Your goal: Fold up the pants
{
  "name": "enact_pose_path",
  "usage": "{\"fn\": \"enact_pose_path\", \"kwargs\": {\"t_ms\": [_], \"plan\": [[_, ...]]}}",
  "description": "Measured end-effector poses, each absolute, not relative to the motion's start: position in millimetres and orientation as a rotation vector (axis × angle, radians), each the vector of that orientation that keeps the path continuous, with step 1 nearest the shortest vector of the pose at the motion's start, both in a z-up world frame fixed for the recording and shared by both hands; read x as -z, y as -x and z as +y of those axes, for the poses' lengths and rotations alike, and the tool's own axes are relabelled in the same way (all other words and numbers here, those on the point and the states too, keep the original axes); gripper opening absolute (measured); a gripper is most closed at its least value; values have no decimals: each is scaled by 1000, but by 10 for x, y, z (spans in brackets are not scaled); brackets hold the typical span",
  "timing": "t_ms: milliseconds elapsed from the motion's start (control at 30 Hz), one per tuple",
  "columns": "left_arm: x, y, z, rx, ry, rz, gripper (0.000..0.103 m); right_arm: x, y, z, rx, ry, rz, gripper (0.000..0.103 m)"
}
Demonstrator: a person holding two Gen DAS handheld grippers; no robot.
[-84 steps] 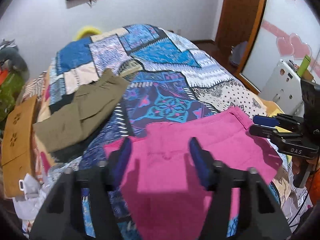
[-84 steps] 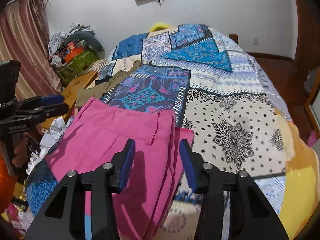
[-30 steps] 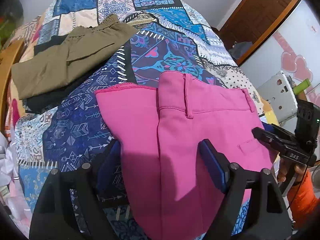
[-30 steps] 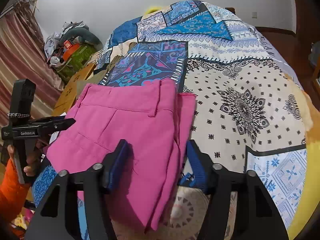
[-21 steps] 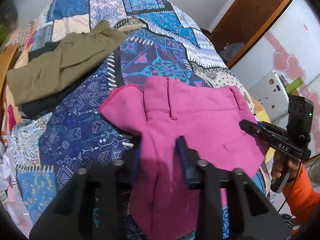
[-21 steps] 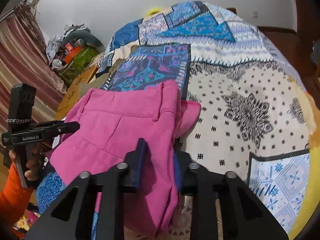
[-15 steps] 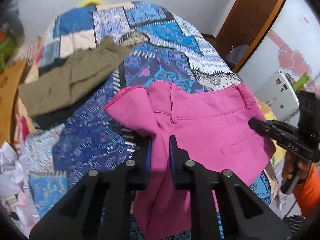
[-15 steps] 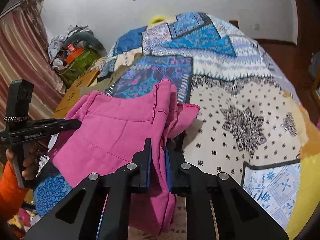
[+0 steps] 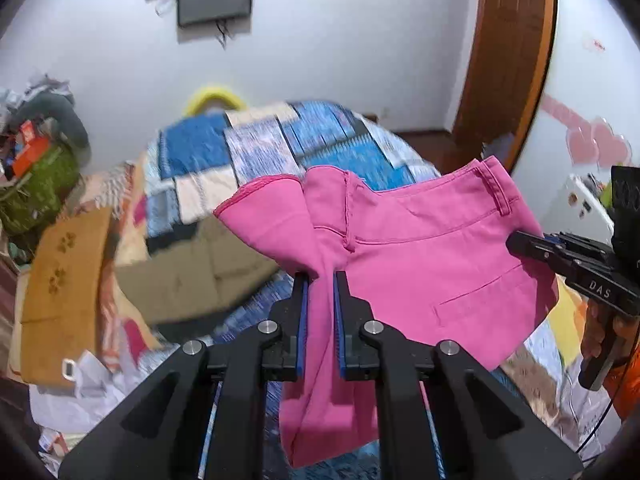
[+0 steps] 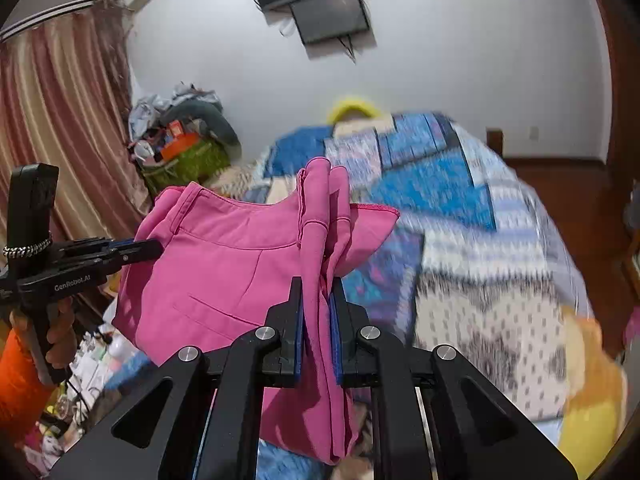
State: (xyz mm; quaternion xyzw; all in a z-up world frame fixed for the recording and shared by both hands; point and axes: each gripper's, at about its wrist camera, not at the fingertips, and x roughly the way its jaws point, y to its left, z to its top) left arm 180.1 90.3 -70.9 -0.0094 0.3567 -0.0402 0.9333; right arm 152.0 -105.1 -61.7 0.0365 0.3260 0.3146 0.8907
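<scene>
The pink pants [image 9: 420, 252] hang in the air above the patchwork bed [image 9: 256, 148], stretched between both grippers. My left gripper [image 9: 319, 280] is shut on a bunched fold of the pants at their left end. My right gripper [image 10: 316, 284] is shut on the other end of the pink pants [image 10: 224, 276], gathered into a thick fold. The right gripper also shows at the right edge of the left wrist view [image 9: 520, 245], and the left gripper at the left of the right wrist view [image 10: 154, 245]. The waistband faces up.
Folded olive pants [image 9: 200, 280] lie on the bed's left side. An orange-brown board [image 9: 60, 280] and a clutter pile with a green basket [image 10: 188, 160] stand left of the bed. A wooden door [image 9: 508, 52] is on the right, a wall screen [image 10: 328, 12] above.
Both grippers closed on the pink pants and lifted them off the bed. The views tilted up toward the far wall.
</scene>
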Motion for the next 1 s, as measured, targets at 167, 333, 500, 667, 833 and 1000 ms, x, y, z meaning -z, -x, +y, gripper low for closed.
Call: {"fn": "enact_pose_path", "kwargs": {"t_ms": [167,333,500,667,833,1000], "plan": [[455,-1939,1163,25,7,667,11,376,-1695,-784,-680,-56,608,10],[410,-2186,1504,-28,13,647,11,291,-1963,-497,-704,-36,583,10],[601,-2515,1886,-81,32,669,11,364,-2282,-125,-723,-4,595,10],[928,-2814,2223,-124,73,713,11,579,-2614,203,-734,23,638,10],[1315,-3147,2536,-169,96,773,11,913,-2994,540,-747,41,707,10],[1729,-3452,2815,-214,110,825,11,1247,-3306,851,-760,56,781,10]]}}
